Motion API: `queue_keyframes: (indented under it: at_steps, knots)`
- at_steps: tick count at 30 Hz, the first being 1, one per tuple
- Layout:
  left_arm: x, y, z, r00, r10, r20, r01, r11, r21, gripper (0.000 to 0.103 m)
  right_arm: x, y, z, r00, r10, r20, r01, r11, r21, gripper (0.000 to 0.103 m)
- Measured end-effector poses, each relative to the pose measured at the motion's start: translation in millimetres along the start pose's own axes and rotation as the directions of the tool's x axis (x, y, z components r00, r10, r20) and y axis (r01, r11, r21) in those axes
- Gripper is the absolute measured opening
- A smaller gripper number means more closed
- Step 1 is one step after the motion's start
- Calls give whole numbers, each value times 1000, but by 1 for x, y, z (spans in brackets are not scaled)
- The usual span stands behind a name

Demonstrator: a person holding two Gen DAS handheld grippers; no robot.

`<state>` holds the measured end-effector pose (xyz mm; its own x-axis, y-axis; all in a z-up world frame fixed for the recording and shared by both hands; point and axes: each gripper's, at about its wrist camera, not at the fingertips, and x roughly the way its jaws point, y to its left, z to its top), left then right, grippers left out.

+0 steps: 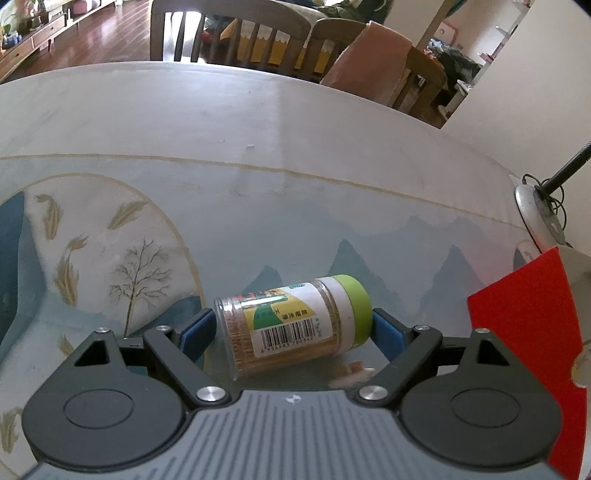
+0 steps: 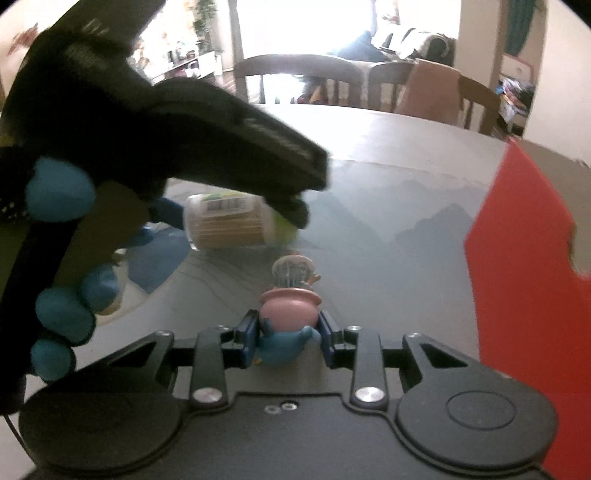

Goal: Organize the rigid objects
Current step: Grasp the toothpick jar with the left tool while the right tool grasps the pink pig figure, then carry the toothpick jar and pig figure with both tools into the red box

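Observation:
A clear toothpick jar [image 1: 293,325] with a green lid lies on its side between the blue pads of my left gripper [image 1: 293,330], which is shut on its two ends, base on the left and lid on the right. The jar also shows in the right wrist view [image 2: 236,221], under the left gripper's black body [image 2: 166,129]. My right gripper [image 2: 288,332] is shut on a small pink and blue figurine [image 2: 288,310], held upright just above the table.
A red box [image 1: 532,354] stands at the right, also in the right wrist view [image 2: 532,280]. A metal lamp base [image 1: 539,218] sits at the table's right edge. The table [image 1: 258,147] has a painted glossy top. Chairs [image 1: 236,33] stand behind it.

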<state>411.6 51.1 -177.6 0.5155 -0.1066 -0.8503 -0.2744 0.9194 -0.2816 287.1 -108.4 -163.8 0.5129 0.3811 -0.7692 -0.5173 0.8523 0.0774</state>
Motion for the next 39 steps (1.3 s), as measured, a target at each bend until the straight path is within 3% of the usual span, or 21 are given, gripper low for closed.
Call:
queue_keyframes:
  at_steps: [10, 27, 39]
  knots:
    - [-19, 6, -14, 1000, -12, 11, 12, 1000, 14, 90, -36, -17, -10, 1000, -9, 23, 6, 994, 109, 33]
    - [-96, -9, -42, 993, -95, 64, 90, 993, 73, 90, -110, -32, 1, 995, -3, 100, -12, 990, 143, 33]
    - [-150, -40, -59, 990, -91, 106, 68, 977, 201, 90, -165, -46, 5, 988, -33, 152, 10, 989, 146, 33]
